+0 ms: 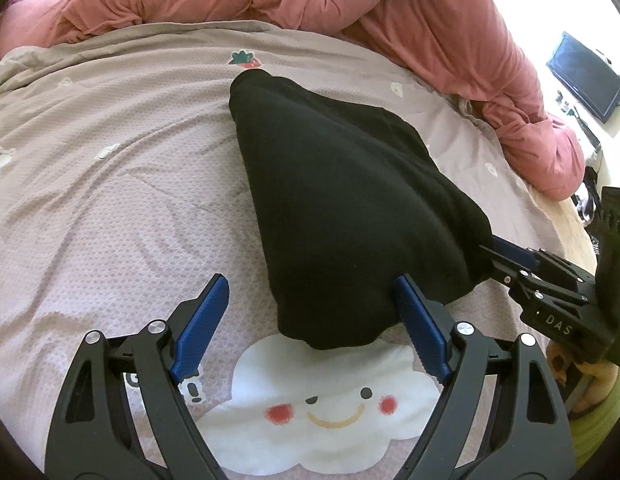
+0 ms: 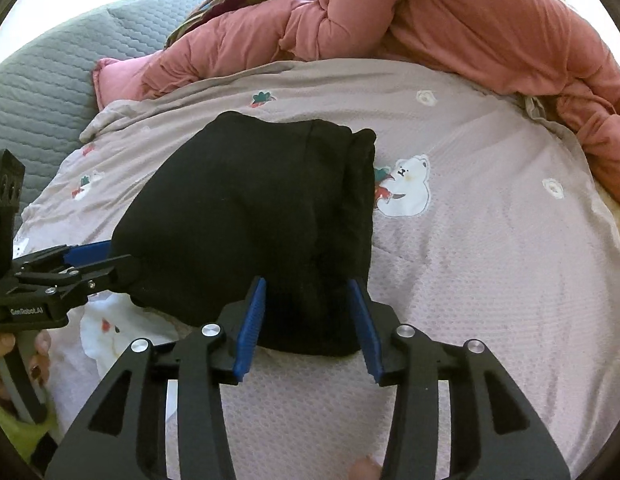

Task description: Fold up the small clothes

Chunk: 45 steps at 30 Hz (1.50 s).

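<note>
bed: mauve cartoon-print sheet (image 1: 110, 208) | bedding: pink quilt (image 1: 450, 28) heaped behind | headboard: grey quilted (image 2: 42, 92) | screen: dark (image 1: 586, 76), bright wall | light: daylight

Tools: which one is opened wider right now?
The left tool: its blue fingers stand far apart; the right tool is narrower, straddling the black garment at its near edge.

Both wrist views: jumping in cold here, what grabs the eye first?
A black garment lies bunched mid-bed on a mauve quilt printed with a smiling cloud. The right gripper straddles its near edge; the left gripper stands wide open at its other side. A crumpled pink duvet is heaped behind.
</note>
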{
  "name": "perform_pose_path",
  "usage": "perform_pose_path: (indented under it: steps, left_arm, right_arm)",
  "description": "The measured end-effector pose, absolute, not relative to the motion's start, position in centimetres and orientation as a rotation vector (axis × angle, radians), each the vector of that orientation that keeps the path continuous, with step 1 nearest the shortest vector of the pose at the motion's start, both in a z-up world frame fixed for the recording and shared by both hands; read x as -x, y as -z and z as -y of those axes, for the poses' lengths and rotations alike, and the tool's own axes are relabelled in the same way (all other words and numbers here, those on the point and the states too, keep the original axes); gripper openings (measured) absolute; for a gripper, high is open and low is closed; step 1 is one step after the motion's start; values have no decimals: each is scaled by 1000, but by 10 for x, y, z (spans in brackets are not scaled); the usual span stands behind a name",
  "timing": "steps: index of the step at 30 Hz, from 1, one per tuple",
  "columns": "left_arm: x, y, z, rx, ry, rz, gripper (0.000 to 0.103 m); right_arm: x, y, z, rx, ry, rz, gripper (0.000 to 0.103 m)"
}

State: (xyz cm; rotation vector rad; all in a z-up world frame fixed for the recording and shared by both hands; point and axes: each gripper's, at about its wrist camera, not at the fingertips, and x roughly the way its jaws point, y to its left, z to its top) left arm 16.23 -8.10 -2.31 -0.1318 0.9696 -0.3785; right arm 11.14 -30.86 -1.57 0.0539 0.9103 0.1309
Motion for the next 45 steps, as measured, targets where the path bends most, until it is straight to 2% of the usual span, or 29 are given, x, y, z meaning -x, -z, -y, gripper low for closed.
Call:
perform_pose_path:
  steps: [3, 5, 8, 10, 13, 14, 19, 30, 45]
  left_arm:
    - [-161, 21, 81, 132, 373, -969, 77]
    - [-161, 19, 80, 133, 369, -966, 82]
    - [-161, 16, 79, 139, 363, -960, 84]
    - [-160, 14, 77, 141, 359, -954, 88]
    - [-158, 9, 76, 139, 347, -942, 90]
    - [-158, 8, 75, 140, 345, -941, 94]
    - [-152, -2, 71, 144, 332, -908, 93]
    - [-118, -33, 64, 80, 246, -769, 93]
    - [-59, -35, 50, 47, 226, -726, 93]
  right_arm:
    - [-110, 11, 311, -55, -118, -900, 51]
    - [-108, 8, 311, -50, -109, -896, 59]
    - [-106, 2, 314, -46, -96, -879, 66]
    - [-104, -2, 314, -43, -86, -869, 82]
    - [-101, -10, 315, -33, -70, -841, 92]
    - [-99, -13, 315, -26, -63, -836, 95]
    - [-93, -22, 314, -24, -56, -804, 98]
    - [-60, -55, 305, 3, -38, -668, 98]
    - [-17, -67, 286, -6, -23, -602, 98]
